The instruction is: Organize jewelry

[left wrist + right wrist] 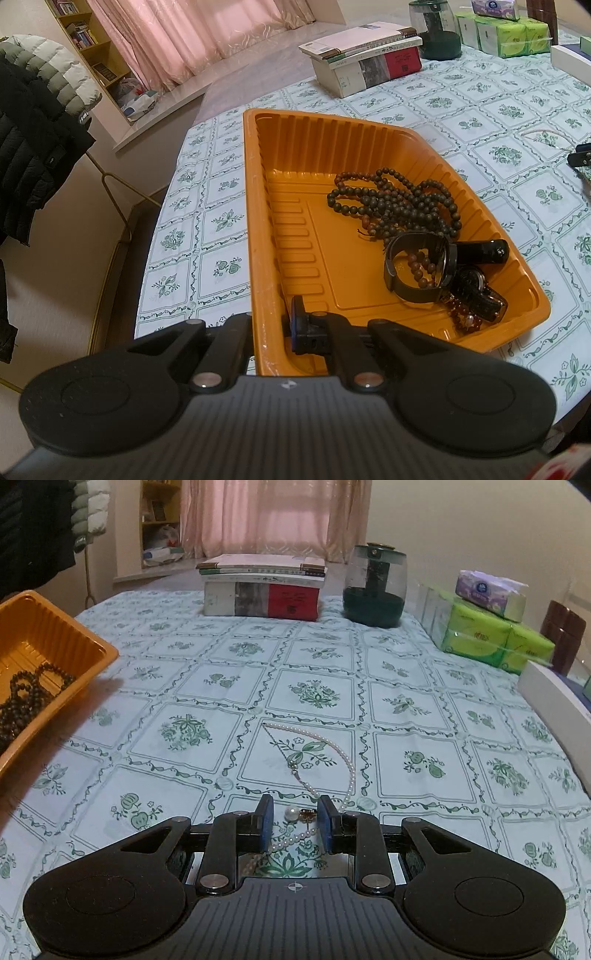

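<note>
Where the worktop (207, 206) drops away at the far left, a coat (33, 147) hangs on a stand, with a bookshelf (85, 44) and pink curtains (192, 29) behind. Next comes the left gripper (271, 332), its jaws clamped on the near wall of the orange tray (258, 221), one finger outside the wall and one inside. In the tray's right half lie dark beads (402, 199) in a tangled heap, a black watch (417, 266) standing on its band just nearer, and reddish beads (465, 317) in the near right corner. Beyond the tray a stack of books (365, 59) rests on the cloth, then a glass jar (436, 29) and green tissue packs (506, 33). In the right wrist view the tray sits at the left edge, well apart from the right gripper (295, 823). Its jaws stand narrowly parted and grip nothing, the blue pads (267, 823) low over the cloth. Between them lie a pearl earring (293, 814) and part of a pearl necklace (332, 746), whose loop runs ahead of the fingers across the green flower print. Whether the pads touch the strand I cannot tell. A white box (554, 690) lies at the far right.
</note>
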Motion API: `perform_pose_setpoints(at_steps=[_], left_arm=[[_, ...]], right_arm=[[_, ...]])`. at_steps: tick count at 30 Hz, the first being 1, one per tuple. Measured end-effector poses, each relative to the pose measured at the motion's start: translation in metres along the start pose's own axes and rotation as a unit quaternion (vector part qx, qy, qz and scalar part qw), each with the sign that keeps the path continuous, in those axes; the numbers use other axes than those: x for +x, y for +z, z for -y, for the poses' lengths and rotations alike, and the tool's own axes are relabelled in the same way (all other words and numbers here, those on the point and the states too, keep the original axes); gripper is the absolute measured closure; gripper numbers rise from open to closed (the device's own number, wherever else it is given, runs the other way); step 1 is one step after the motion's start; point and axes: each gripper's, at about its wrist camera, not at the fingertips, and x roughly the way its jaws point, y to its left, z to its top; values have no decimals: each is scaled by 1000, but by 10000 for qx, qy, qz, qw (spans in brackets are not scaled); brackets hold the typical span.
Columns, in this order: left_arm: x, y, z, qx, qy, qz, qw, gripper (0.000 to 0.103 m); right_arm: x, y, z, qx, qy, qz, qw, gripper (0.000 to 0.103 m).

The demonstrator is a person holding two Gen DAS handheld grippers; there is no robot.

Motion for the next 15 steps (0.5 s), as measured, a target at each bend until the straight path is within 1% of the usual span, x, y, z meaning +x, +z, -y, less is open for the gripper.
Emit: perform_pose_setpoints(at_steps=[4,5,8,12,15], left_arm=[[0,0,0,-1,1,-1,10000,100],[0,0,0,1,3,2,10000,100],[1,0,0,4,5,5,10000,99],[0,0,0,4,1,6,10000,100],[1,-1,0,1,2,15,10000,100]], right_arm=[[2,0,-3,-151,-32,3,9999,77],[2,0,-4,-181,-39,2,9998,84],[-2,0,-9,-289,-67,52,9995,84],[-13,3,-23,-533,-23,234,9983,84],[-26,11,-41,-682,208,389,9967,84]])
